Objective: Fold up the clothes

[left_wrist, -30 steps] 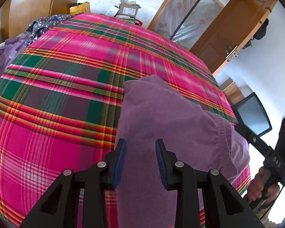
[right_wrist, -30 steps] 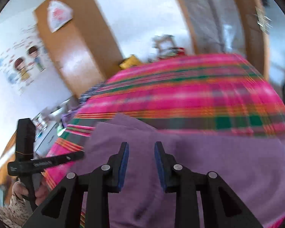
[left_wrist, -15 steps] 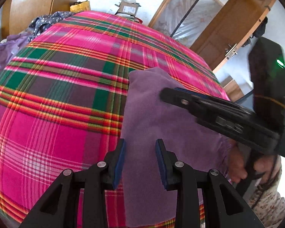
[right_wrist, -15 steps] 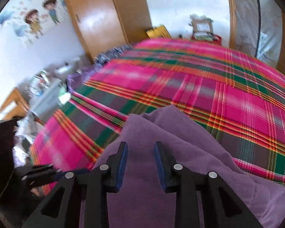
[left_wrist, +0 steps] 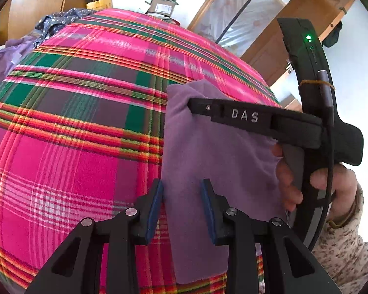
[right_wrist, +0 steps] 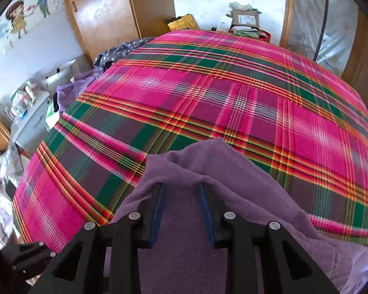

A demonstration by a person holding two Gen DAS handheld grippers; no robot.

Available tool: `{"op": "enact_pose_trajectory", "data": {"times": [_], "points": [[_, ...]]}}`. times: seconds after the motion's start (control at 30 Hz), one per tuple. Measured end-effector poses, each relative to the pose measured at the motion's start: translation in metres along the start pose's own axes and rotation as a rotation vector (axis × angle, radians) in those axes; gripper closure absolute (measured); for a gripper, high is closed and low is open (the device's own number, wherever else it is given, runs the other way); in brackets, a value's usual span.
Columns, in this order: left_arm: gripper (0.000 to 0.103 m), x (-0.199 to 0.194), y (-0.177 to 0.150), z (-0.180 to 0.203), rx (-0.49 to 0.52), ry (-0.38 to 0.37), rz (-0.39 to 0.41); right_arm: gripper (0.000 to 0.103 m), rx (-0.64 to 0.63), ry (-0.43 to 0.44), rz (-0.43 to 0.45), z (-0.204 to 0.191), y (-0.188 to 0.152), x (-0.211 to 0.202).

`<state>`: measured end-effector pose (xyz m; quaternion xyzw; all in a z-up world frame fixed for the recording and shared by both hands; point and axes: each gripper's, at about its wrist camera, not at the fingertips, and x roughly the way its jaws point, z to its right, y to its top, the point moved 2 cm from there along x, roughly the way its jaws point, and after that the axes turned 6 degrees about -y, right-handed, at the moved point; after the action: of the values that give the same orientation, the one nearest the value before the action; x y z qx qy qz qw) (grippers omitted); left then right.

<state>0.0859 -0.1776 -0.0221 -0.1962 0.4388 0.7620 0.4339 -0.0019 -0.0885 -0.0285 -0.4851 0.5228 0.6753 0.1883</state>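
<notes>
Right gripper (left_wrist: 196, 105) has swung onto the folded purple garment (left_wrist: 208, 161).

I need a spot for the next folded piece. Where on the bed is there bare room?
The plaid bedspread is bare from the purple garment up to the boxes at the far end. The near edge is crowded by the garment and both grippers; loose clothes heap at the far left corner.
</notes>
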Motion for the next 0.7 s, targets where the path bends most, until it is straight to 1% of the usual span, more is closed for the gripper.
{"op": "enact_pose_trajectory", "data": {"times": [0.2, 0.3, 0.43, 0.53, 0.63, 0.67, 0.7], "points": [[0.07, -0.01, -0.01, -0.003, -0.012, -0.037, -0.019, 0.072, 0.025, 0.024, 0.025, 0.004, -0.01, -0.015], [0.07, -0.014, -0.018, -0.002, -0.005, -0.044, -0.019, 0.072, 0.015, -0.004, 0.019, 0.005, -0.02, -0.017], [0.07, -0.021, -0.029, -0.001, 0.003, -0.051, -0.021, 0.072, -0.013, -0.058, 0.035, 0.009, -0.038, -0.024], [0.07, -0.024, -0.034, 0.0, 0.006, -0.057, -0.024, 0.072, -0.007, -0.075, 0.045, 0.014, -0.05, -0.029], [0.07, -0.025, -0.036, -0.001, 0.001, -0.073, -0.032, 0.072, -0.005, -0.074, 0.085, 0.016, -0.061, -0.041], [0.07, -0.026, -0.035, -0.003, -0.013, -0.083, -0.04, 0.071, -0.01, -0.059, 0.104, 0.016, -0.065, -0.045], [0.07, -0.026, -0.033, -0.005, -0.029, -0.094, -0.048, 0.068, -0.019, -0.033, 0.126, 0.015, -0.069, -0.051]]}}
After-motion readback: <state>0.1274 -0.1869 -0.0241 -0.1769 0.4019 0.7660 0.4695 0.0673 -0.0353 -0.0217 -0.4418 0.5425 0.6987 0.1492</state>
